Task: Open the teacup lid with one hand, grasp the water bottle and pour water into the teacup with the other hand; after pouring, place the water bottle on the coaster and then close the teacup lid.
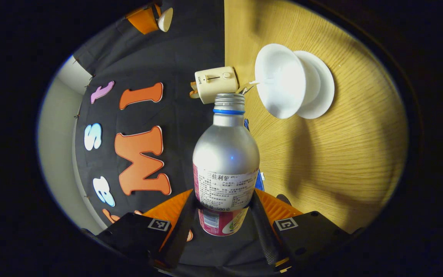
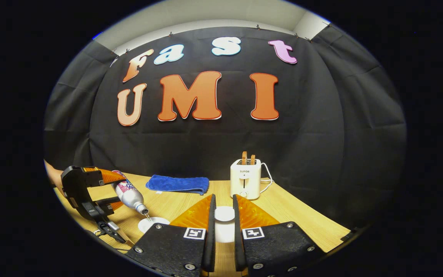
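Note:
A silver water bottle [image 1: 226, 154] with a printed label and no cap sits between the fingers of my left gripper [image 1: 224, 196], which is shut on its lower body. In the right gripper view the bottle [image 2: 129, 194] is tipped mouth-down in that left gripper [image 2: 108, 194], and a thin stream falls into the white teacup [image 2: 153, 224]. In the left gripper view the teacup [image 1: 279, 80] stands on its white saucer [image 1: 319, 90] just beyond the bottle's mouth. My right gripper [image 2: 224, 197] is shut on the white teacup lid [image 2: 224, 214], held above the table.
A cream toaster [image 2: 245, 179] with two slices stands at the back of the wooden table [image 2: 294, 219], its cord trailing right. A folded blue towel [image 2: 178, 184] lies left of it. Black scissors-like tool [image 2: 108, 229] rests near the front left edge.

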`<state>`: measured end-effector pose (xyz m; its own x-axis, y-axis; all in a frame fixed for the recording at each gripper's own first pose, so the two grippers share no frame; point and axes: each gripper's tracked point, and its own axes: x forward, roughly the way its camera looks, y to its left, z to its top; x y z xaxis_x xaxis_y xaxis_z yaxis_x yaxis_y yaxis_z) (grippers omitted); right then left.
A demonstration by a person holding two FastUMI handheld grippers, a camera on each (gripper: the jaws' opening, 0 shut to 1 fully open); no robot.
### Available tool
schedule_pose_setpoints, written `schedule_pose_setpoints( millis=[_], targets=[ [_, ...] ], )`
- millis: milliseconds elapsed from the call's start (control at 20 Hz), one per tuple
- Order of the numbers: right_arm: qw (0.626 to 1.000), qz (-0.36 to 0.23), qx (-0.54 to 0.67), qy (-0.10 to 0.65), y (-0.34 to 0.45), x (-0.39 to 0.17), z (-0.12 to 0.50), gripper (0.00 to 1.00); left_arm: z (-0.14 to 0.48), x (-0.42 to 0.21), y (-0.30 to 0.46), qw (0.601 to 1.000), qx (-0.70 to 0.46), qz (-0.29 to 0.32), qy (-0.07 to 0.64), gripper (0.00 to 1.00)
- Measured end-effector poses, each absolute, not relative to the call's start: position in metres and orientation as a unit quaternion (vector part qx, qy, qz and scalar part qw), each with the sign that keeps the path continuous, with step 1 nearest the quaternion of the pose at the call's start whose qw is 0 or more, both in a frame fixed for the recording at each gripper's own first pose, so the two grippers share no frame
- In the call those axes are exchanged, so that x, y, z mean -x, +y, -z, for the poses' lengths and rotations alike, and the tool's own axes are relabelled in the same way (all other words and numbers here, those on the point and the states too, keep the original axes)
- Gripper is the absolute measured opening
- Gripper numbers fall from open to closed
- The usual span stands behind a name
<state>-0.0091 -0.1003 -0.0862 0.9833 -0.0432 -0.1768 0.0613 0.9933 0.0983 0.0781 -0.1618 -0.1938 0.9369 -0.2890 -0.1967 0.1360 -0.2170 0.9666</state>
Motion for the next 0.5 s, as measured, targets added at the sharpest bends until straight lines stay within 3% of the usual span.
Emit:
schedule_pose_setpoints(
  millis=[500],
  targets=[
    [0.994, 0.027, -0.053, 0.097, -0.102, 0.007, 0.097, 0.21, 0.178, -0.088, -0.165, 0.599, -0.781, 0.162, -0.066, 0.83]
  ],
)
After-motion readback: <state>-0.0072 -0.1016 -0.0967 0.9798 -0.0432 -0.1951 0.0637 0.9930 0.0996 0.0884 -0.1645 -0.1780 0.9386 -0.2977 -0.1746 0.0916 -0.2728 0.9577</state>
